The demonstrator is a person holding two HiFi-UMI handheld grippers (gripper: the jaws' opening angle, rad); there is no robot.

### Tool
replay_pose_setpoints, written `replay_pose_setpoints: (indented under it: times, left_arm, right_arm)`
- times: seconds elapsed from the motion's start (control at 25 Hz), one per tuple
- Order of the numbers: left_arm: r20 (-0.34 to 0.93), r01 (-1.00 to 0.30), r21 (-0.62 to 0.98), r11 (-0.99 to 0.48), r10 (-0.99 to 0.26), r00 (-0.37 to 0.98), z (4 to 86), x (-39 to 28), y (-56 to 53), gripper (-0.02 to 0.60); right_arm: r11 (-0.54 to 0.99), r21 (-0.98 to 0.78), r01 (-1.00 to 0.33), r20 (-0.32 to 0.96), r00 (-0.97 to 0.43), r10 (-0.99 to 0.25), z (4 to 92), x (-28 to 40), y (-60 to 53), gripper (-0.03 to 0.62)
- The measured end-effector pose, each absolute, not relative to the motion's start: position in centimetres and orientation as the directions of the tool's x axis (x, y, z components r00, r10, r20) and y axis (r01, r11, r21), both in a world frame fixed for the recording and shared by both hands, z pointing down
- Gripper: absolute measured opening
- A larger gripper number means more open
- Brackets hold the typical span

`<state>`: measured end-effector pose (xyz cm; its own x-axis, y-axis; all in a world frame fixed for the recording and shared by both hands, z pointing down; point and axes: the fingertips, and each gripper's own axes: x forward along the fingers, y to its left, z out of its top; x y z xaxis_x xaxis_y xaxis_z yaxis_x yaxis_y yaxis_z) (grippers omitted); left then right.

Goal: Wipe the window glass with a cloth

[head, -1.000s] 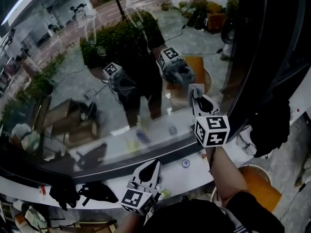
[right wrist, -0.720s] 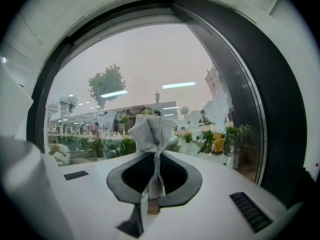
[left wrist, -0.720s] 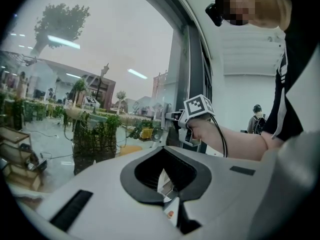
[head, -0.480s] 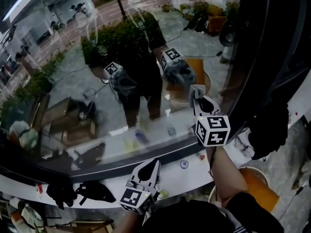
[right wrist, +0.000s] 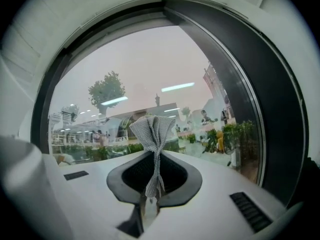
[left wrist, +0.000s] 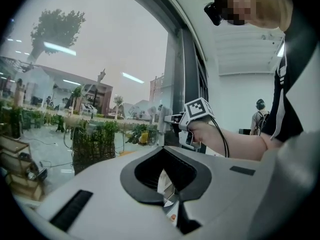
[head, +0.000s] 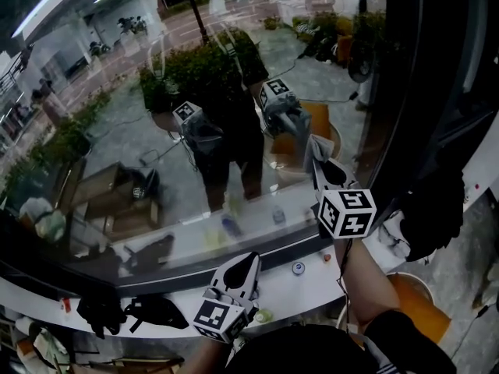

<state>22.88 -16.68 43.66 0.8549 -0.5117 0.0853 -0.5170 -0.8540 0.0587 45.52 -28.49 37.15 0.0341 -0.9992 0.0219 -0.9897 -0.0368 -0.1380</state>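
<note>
The big clear window glass (head: 234, 115) fills most of what I see. My worry is that I'll drag hard plastic across it. The cloth stands only a little way past my jaw tips, so a steep angle or a firm push could put the tips on the pane instead of the fabric. The dark window frame (head: 425, 92) runs close along my right side, and a wide sweep that way would knock my marker cube into it. The white sill (head: 304, 283) below carries a few small bits that a low pass could scatter.

My left claw (head: 245, 262) hangs low over that sill, well apart from the glass. Its jaws are drawn together to a sliver with nothing between them.

My right claw (head: 320, 162) is raised to the pane and clenched on the grey waffle-weave cloth (head: 313, 145). It pinches the cloth at a narrow waist, so the top fans out as a small tuft. That tuft is at the glass near its own reflection, though I can't tell whether it touches. With so little cloth gripped, I judge it could twist or pull free under friction.
</note>
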Motion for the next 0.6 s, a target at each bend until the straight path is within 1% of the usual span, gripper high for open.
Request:
replay_pose_setpoints:
  times: [0.28,0.6]
  left_arm:
    - [-0.001,-0.514,-0.011,-0.858,-0.514,0.858,39.2,22.9,-17.8,0.008]
    - [-0.111,-0.534,0.020,-0.845,-0.533,0.839,32.3,22.1,-18.9,0.008]
  right_arm:
    - [-0.027,-0.099,-0.995,-0.063,0.034,-0.997,31.7,44.6,-27.5,0.044]
    - [-0.012,-0.052,-0.999,-0.112,0.017,-0.994,26.4,43.9,-26.6,0.044]
